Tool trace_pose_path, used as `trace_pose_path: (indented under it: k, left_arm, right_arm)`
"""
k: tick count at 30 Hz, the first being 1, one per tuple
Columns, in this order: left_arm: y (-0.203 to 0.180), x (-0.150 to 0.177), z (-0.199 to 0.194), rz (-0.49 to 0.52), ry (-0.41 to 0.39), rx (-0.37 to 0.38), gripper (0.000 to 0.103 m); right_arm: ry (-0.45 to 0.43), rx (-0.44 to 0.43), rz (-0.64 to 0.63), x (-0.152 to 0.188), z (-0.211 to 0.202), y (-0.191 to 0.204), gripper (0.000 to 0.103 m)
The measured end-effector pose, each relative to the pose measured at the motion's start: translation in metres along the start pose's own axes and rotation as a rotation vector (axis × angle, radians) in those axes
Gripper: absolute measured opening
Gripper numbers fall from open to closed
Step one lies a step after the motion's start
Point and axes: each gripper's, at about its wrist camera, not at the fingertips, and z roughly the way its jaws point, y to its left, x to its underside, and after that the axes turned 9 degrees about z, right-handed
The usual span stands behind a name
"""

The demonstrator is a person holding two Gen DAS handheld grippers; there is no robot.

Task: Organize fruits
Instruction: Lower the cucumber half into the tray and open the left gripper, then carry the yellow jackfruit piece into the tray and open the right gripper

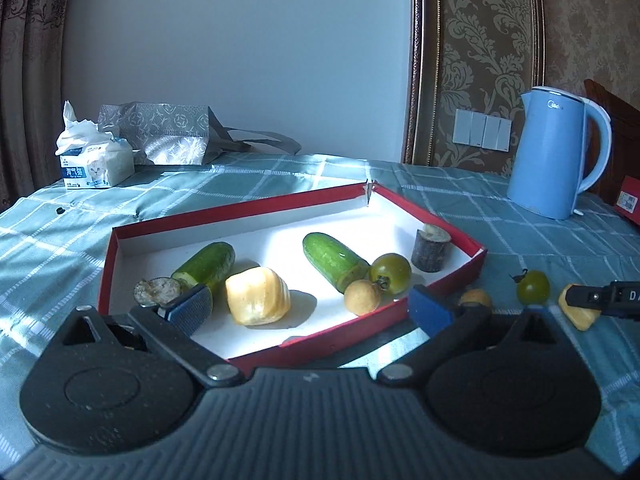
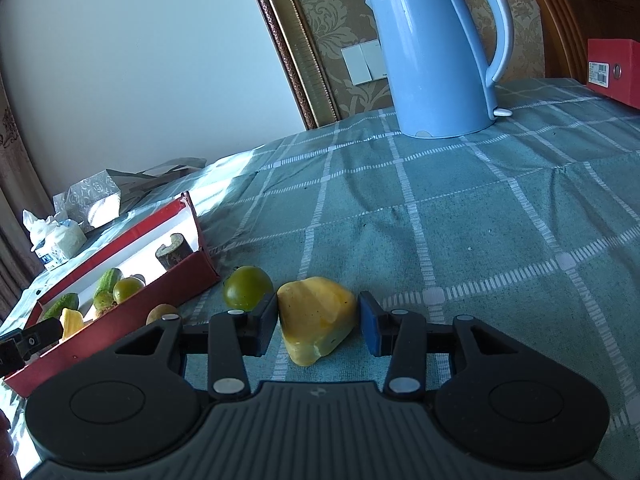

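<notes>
Surface: teal checked cloth (image 2: 460, 208), patterned wallpaper behind.
Right gripper (image 2: 318, 322): low and level over the cloth, fingers spread either side of a yellow chunk (image 2: 316, 316); left pad (image 2: 264, 330) touching or nearly touching it, right pad (image 2: 370, 328) just beside it, not clamped.
Chunk: lies on the cloth outside the tray, narrow end toward the camera.
Left gripper (image 1: 308, 312): level at the tray's near corner, fingers wide apart, holding nothing.
Tray (image 1: 256, 206): red, white inside.
Inside, counted: two cucumbers (image 1: 334, 260), long axes slanting in opposite directions; one yellow chunk; one green tomato (image 1: 391, 273); one brown ball; two grey stubs.
Outside: one tomato (image 2: 247, 292), one brown ball, beside the tray wall.
Beyond: blue kettle (image 2: 432, 52), tissue pack (image 1: 94, 160).
</notes>
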Motion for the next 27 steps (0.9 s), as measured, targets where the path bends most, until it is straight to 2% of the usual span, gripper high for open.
trace_pose_path:
  k: [2, 9, 14, 19, 27]
  left_arm:
    - [-0.007, 0.003, -0.004, 0.016, 0.004, 0.047, 0.103]
    - [-0.021, 0.007, -0.009, 0.064, 0.010, 0.054, 0.103]
    - [-0.026, 0.010, -0.007, 0.098, 0.031, 0.064, 0.103]
    - [-0.037, 0.013, -0.005, 0.160, 0.050, 0.046, 0.103]
    - [-0.038, 0.013, -0.003, 0.179, 0.060, 0.038, 0.103]
  right_arm:
    - [-0.007, -0.006, 0.001, 0.000, 0.000, 0.000, 0.043]
    - [-0.043, -0.073, 0.004, 0.000, -0.007, 0.004, 0.043]
    - [-0.026, -0.148, 0.021, 0.002, -0.007, 0.013, 0.043]
    - [0.031, -0.195, -0.008, -0.005, 0.004, 0.039, 0.043]
    - [0.053, -0.214, -0.193, -0.025, 0.032, 0.106, 0.043]
